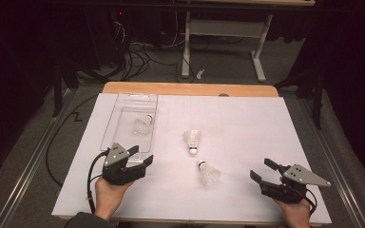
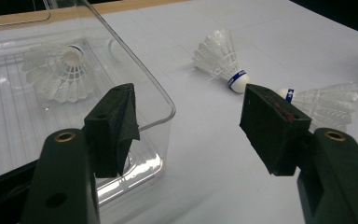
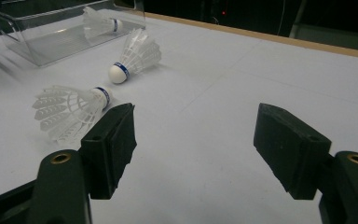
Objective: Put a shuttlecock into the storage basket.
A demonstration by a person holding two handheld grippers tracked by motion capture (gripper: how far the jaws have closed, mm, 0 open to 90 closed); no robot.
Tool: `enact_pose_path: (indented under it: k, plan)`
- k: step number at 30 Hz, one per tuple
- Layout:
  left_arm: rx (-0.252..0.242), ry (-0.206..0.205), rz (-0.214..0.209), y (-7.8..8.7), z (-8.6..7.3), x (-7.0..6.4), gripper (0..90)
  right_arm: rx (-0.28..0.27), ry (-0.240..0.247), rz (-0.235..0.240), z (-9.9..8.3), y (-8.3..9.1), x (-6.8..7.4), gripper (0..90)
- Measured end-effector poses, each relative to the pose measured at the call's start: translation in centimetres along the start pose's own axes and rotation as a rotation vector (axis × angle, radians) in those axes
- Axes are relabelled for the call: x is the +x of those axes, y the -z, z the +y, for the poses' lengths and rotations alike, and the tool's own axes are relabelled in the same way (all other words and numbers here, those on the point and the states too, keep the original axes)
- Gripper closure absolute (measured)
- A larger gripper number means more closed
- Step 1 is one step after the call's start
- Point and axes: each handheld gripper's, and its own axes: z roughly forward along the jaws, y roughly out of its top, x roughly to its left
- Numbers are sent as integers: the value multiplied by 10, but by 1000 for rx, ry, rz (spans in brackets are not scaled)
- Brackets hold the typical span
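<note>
Both grippers sit nearest the camera, empty with jaws spread wide: left gripper (image 1: 140, 157) at 7 o'clock, right at the near end of the clear tray (image 1: 119, 118), and right gripper (image 1: 262, 170) at 5 o'clock. One shuttlecock in the tray (image 1: 142, 124) at 11 already, so looks like a sorting job. Two are left on the mat: the middle shuttlecock (image 1: 192, 141) dead centre and the near shuttlecock (image 1: 208, 173) just below it, lying on its side. I'd guess the left goes next, since it's closest. White mat (image 1: 247, 123) over a wooden table (image 1: 190, 89); dark room, cables (image 1: 133, 59) and a desk frame (image 1: 223, 42) at 12.
</note>
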Motion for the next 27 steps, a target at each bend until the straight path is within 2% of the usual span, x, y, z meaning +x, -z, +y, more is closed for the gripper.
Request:
enact_pose_path:
  k: [27]
  plan:
    - [-1, -6, -34, -16, 11, -7, 369, -1, 2, 1, 0, 0, 0, 299]
